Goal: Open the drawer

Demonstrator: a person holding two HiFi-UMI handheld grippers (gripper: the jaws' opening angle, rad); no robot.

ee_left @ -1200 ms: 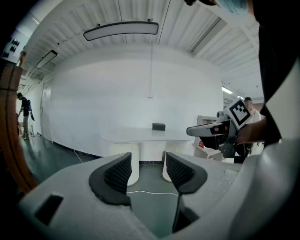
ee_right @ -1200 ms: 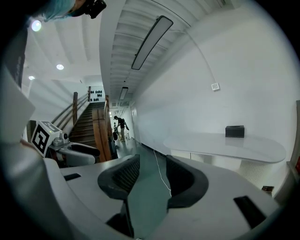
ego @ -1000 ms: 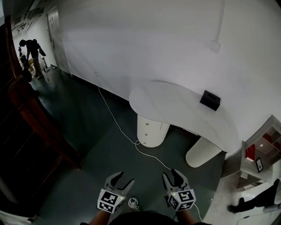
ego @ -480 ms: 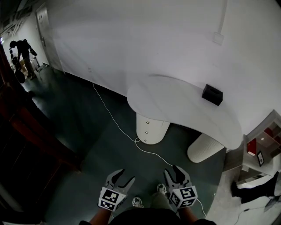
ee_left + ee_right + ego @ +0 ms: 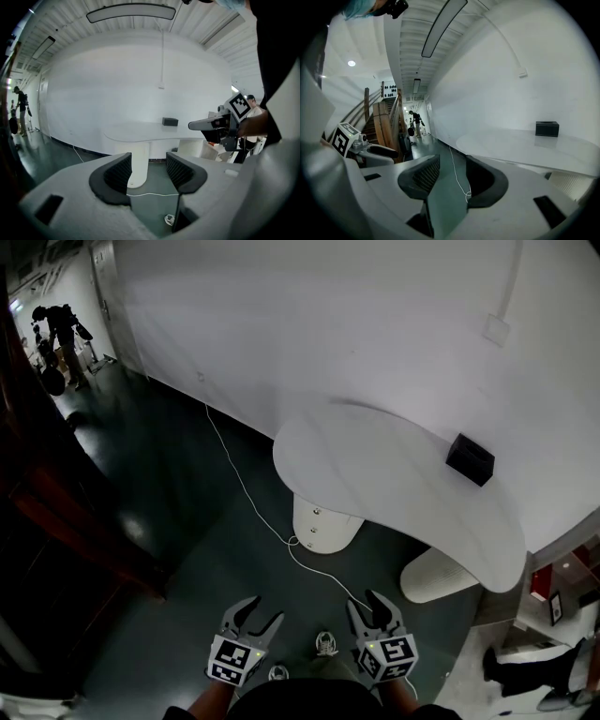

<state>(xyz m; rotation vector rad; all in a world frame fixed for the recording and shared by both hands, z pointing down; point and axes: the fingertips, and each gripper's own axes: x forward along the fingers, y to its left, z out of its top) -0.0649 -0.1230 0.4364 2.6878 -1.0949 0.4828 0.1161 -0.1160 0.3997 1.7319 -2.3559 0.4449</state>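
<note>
A white curved table [image 5: 394,474] stands against the wall on a round white pedestal [image 5: 323,526] whose front carries small drawer knobs. The same pedestal [image 5: 137,164] shows ahead in the left gripper view. Both grippers hang low over the dark floor, well short of the pedestal. My left gripper [image 5: 261,612] [image 5: 147,171] is open with nothing between its pads. My right gripper [image 5: 364,606] [image 5: 452,178] is open and empty too, and points along the corridor past the table's edge [image 5: 511,140].
A black box [image 5: 470,459] sits on the tabletop. A white cable [image 5: 246,493] runs over the floor to the pedestal. A second ribbed pedestal [image 5: 436,576] stands to the right, a wooden staircase [image 5: 56,512] to the left, a person [image 5: 58,329] far down the corridor.
The view has shifted forward and to the right, so the table and pedestal sit slightly nearer. Both grippers stay low and open, and a shoe now shows between them.
</note>
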